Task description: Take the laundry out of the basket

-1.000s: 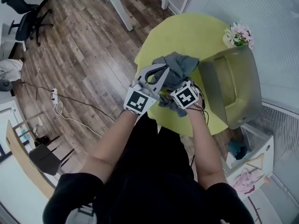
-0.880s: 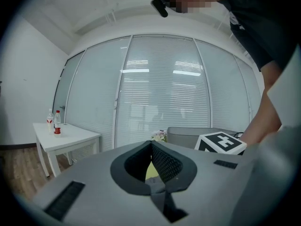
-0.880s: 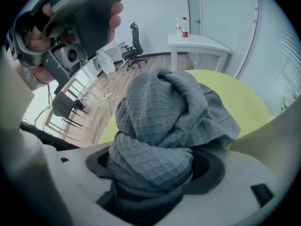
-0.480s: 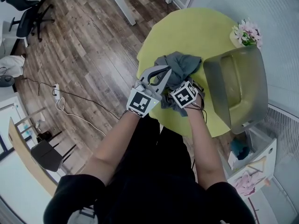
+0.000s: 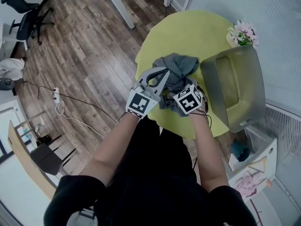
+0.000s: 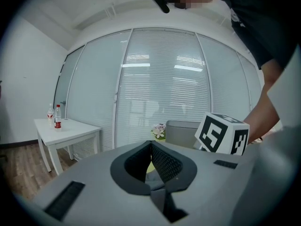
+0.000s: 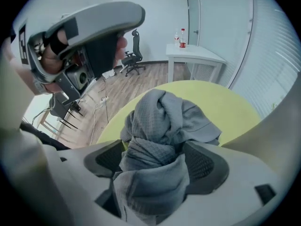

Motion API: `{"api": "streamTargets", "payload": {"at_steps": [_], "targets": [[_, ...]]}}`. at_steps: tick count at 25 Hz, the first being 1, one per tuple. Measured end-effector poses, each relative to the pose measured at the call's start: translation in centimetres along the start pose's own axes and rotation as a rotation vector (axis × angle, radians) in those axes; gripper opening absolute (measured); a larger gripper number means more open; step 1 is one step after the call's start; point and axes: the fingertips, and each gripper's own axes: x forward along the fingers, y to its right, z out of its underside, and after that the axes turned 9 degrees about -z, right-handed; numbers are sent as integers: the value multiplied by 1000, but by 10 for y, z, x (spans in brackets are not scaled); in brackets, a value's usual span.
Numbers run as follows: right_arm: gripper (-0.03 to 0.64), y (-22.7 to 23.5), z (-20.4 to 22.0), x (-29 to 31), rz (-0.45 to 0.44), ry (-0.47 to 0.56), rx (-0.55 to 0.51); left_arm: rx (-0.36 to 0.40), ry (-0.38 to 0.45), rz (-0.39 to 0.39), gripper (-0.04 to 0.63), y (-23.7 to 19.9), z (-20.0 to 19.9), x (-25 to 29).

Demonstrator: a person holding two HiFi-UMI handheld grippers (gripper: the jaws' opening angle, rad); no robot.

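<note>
A crumpled grey cloth lies on the round yellow-green table, near its front edge. The grey laundry basket stands on the table to the right and looks empty inside. My right gripper sits at the cloth's near side. In the right gripper view its jaws are opening, with a bunched fold of the cloth between the pads. My left gripper hovers over the cloth's left edge with its curved fingers meeting at the tips and nothing held.
A small pot of pink flowers stands on the table behind the basket. A white side table with bottles and an office chair stand on the wooden floor. Cables trail at left. A white bin of items sits at lower right.
Both grippers stay at the cloth near the table's front edge. The right one has drawn back slightly toward me.
</note>
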Motion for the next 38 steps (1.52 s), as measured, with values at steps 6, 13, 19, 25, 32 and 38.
{"api": "streamTargets", "payload": {"at_steps": [6,13,19,25,32,38], "targets": [[403,-7,-27,-58,26,164,-15,4,7,-6,11,1,-23,-12],[402,-26,-72,-146,71,498,-43,2,33,14,11,8,-64,-38],[391,-54,-99,-204,84,711,-86,-5,56,48,11,21,-99,-62],[94,-76,-111,-266,134,936,-104,19,80,78,11,40,-135,-81],[23,-96,-122,-306,95,1063,-172,17,108,94,11,55,-163,-91],[23,-95,-122,-323,112,1086,-183,-8,156,106,11,67,-180,-88]]}}
